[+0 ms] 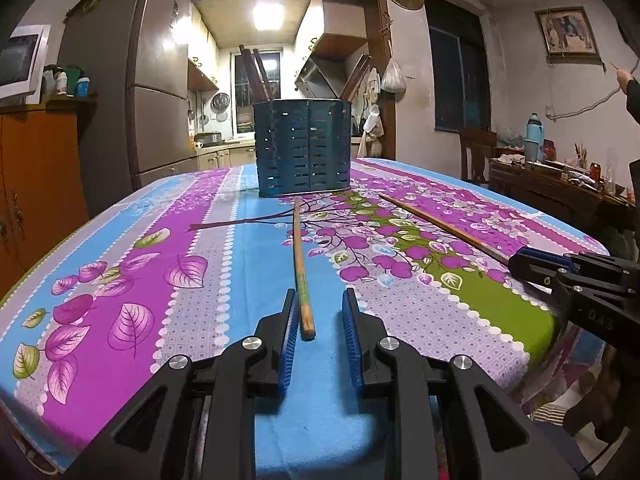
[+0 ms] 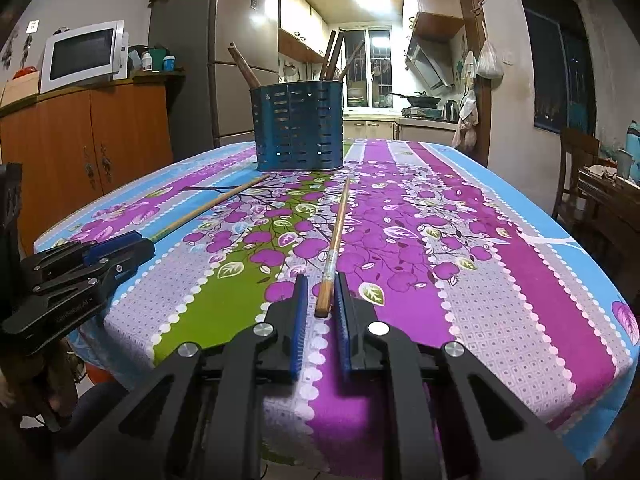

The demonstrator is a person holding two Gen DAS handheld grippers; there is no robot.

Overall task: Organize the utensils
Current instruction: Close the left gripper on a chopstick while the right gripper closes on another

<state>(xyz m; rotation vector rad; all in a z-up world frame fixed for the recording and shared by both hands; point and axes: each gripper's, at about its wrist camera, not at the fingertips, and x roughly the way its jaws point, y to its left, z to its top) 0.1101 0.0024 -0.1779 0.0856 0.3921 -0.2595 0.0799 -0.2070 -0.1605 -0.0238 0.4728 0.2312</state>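
Note:
A blue slotted utensil holder [image 1: 303, 148] stands at the far middle of the table with several dark utensils in it; it also shows in the right wrist view [image 2: 298, 128]. Two wooden chopsticks lie on the cloth. My left gripper [image 1: 320, 304] is open, its fingers either side of the near end of the left chopstick [image 1: 301, 268], close to the left pad. My right gripper [image 2: 322, 284] is open, its fingers around the near end of the right chopstick [image 2: 335, 240]. The left gripper [image 2: 132, 246] shows in the right wrist view and the right gripper [image 1: 520, 260] in the left.
The table wears a floral purple, blue and green cloth [image 1: 120, 264]. An orange cabinet [image 2: 92, 136] with a microwave [image 2: 82, 56] stands left, a fridge [image 1: 160, 100] behind it. A wooden chair [image 2: 576, 168] and a cluttered side table [image 1: 560, 176] stand right.

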